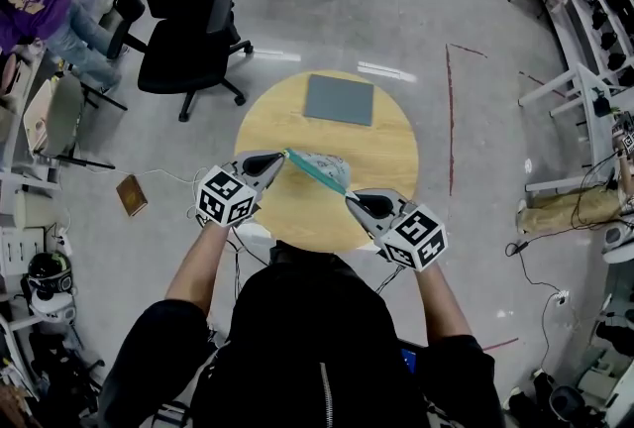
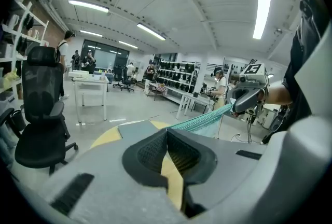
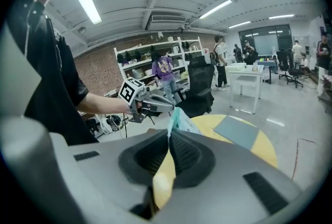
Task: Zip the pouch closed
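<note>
Left gripper (image 1: 280,158), right gripper (image 1: 350,199) pinch pouch (image 1: 319,169) ends; taut between

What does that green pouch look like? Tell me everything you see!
The pouch is small and soft, cloth by the look. It is pale with a faint pattern and has a teal zipper strip along one edge. It is stretched taut on a slant: the left gripper pinches one end in its jaws, the right gripper the other. It seems held just above the round wooden table. Whether it is zipped cannot be told.
</note>
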`<state>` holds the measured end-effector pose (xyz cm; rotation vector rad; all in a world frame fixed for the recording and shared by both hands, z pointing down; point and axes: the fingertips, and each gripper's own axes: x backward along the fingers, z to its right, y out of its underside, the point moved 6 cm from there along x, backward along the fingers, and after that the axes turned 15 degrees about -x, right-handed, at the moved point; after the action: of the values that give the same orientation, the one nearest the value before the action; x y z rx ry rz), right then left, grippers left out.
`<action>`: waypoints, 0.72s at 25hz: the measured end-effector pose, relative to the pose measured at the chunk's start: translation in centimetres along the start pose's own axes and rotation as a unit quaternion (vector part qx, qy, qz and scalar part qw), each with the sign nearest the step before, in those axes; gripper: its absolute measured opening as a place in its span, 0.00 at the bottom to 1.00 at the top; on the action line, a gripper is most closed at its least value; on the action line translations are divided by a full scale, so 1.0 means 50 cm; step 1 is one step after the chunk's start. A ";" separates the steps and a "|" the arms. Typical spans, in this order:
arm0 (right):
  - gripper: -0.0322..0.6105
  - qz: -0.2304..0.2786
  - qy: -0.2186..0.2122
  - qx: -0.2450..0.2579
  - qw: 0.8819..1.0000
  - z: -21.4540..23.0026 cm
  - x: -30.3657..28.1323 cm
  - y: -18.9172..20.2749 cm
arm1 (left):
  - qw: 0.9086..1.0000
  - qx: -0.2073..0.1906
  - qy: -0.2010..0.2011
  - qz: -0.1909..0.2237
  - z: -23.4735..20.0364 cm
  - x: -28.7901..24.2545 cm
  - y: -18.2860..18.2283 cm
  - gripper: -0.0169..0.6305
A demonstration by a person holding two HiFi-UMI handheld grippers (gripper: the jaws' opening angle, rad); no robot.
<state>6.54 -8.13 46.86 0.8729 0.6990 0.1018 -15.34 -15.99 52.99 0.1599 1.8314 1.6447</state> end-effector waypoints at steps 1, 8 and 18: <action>0.07 -0.001 -0.001 0.001 1.000 -0.003 -0.003 -0.002 | 1.000 0.001 -0.004 -0.001 -0.001 0.001 0.002 0.04; 0.07 -0.001 -0.005 0.002 1.000 0.002 -0.002 -0.004 | 1.000 0.005 -0.011 -0.002 0.003 -0.004 0.011 0.04; 0.07 0.015 -0.004 -0.015 1.000 0.020 0.003 -0.012 | 1.000 0.006 -0.017 0.003 0.005 -0.004 -0.003 0.04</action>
<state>7.14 -9.17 46.78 0.8545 0.6767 0.1348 -15.00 -15.94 52.93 0.1982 1.8165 1.6268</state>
